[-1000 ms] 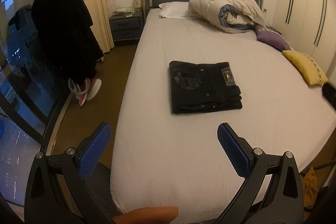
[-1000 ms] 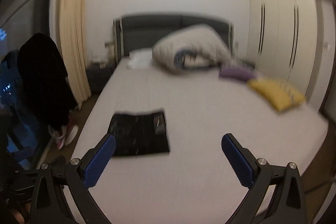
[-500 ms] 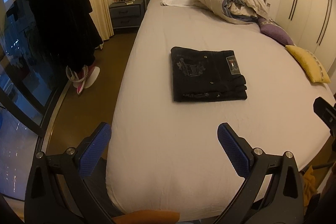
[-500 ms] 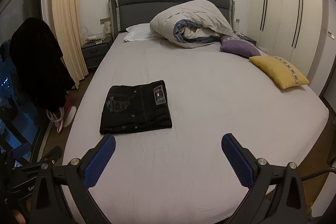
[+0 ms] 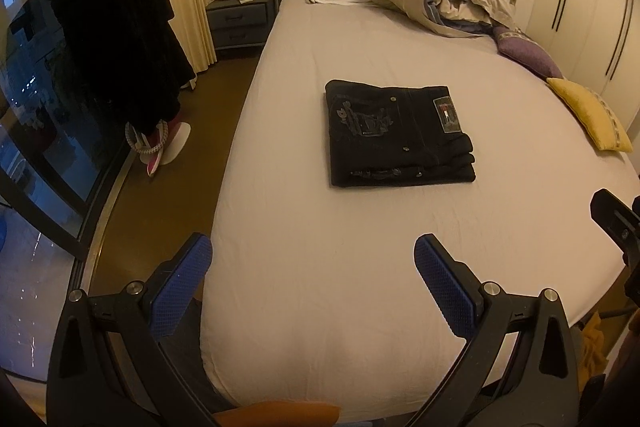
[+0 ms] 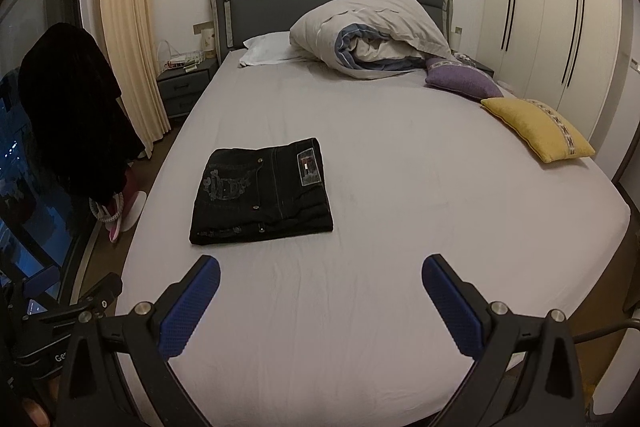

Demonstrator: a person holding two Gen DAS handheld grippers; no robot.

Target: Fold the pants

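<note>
We see one pair of black denim pants (image 5: 398, 137), folded into a flat rectangle, lying on the white-sheeted bed (image 5: 320, 267) toward its left edge, well short of the foot. Our left tool (image 5: 312, 291) and right tool (image 6: 320, 303) both hover empty, blue pads apart. Two cushions sit along the right edge: one purple (image 6: 464, 81), one yellow (image 6: 538, 133). Only the right view shows the wardrobe doors fully.
</note>
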